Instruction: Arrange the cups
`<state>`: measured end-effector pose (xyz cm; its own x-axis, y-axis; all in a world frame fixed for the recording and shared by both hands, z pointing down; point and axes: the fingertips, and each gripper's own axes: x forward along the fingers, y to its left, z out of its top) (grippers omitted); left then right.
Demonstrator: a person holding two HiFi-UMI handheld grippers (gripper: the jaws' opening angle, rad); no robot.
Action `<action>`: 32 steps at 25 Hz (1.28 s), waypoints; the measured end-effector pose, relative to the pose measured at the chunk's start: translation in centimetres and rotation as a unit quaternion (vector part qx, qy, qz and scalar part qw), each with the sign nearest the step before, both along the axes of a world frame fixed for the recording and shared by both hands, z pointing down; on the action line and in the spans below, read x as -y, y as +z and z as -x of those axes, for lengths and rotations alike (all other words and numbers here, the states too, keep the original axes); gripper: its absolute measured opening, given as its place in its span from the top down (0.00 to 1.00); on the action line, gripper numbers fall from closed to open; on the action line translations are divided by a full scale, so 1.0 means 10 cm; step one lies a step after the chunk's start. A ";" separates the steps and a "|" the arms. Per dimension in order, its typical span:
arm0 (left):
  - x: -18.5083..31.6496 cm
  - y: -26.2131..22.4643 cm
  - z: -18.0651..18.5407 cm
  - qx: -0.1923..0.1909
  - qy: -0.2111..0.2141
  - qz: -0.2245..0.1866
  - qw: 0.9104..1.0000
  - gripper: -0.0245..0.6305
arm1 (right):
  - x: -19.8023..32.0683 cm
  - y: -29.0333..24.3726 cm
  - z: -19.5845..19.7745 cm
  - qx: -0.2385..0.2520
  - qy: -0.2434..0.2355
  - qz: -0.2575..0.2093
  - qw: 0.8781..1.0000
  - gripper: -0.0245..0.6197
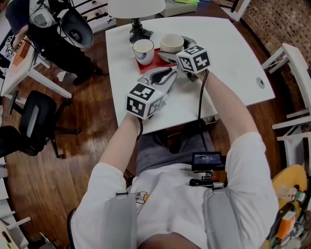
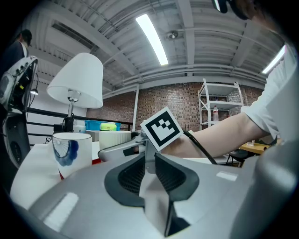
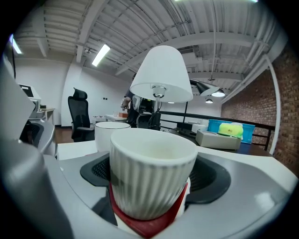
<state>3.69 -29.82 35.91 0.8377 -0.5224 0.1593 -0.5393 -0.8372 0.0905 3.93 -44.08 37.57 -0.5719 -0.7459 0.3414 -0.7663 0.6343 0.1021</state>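
Observation:
A ribbed cream cup (image 1: 171, 43) stands on a red mat (image 1: 148, 65) near the white table's (image 1: 228, 53) far side. My right gripper (image 1: 172, 47) flanks it, one finger on each side, jaws shut on it. In the right gripper view the ribbed cup (image 3: 152, 175) fills the space between the pads of my right gripper (image 3: 154, 172), over the red mat (image 3: 149, 224). A white cup with a blue pattern (image 1: 143, 51) stands just left on the same mat, also seen as the patterned cup (image 2: 71, 151). My left gripper (image 1: 167, 74) lies low, shut and empty, short of the mat; its jaws meet in the left gripper (image 2: 148, 158) view.
A white-shaded lamp (image 1: 137, 14) stands right behind the cups. The table has a small hole (image 1: 261, 82) at its right. A black office chair (image 1: 34, 121) is on the wooden floor at left, a white chair (image 1: 296, 73) at right.

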 end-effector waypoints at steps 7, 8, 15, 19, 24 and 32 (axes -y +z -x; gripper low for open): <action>-0.02 0.01 0.01 0.000 0.001 0.003 1.000 0.86 | -0.06 0.10 -0.02 -0.036 -0.009 0.018 0.999 0.22; -0.02 0.02 0.00 0.000 0.002 0.003 1.000 0.86 | -0.07 0.11 -0.04 -0.037 -0.008 0.018 0.999 0.22; 0.03 -0.05 -0.01 0.002 -0.003 -0.002 1.000 0.86 | -0.04 0.01 -0.02 -0.034 -0.012 0.021 0.999 0.22; 0.02 -0.06 0.00 0.003 -0.004 -0.001 1.000 0.86 | -0.07 0.00 -0.01 -0.024 -0.011 0.027 0.999 0.24; 0.03 -0.06 0.00 0.002 -0.006 -0.003 1.000 0.86 | -0.07 0.01 0.00 -0.021 -0.009 0.031 0.999 0.23; 0.03 -0.03 0.01 0.003 -0.007 -0.001 1.000 0.86 | -0.07 0.03 -0.01 -0.022 -0.007 0.032 0.999 0.23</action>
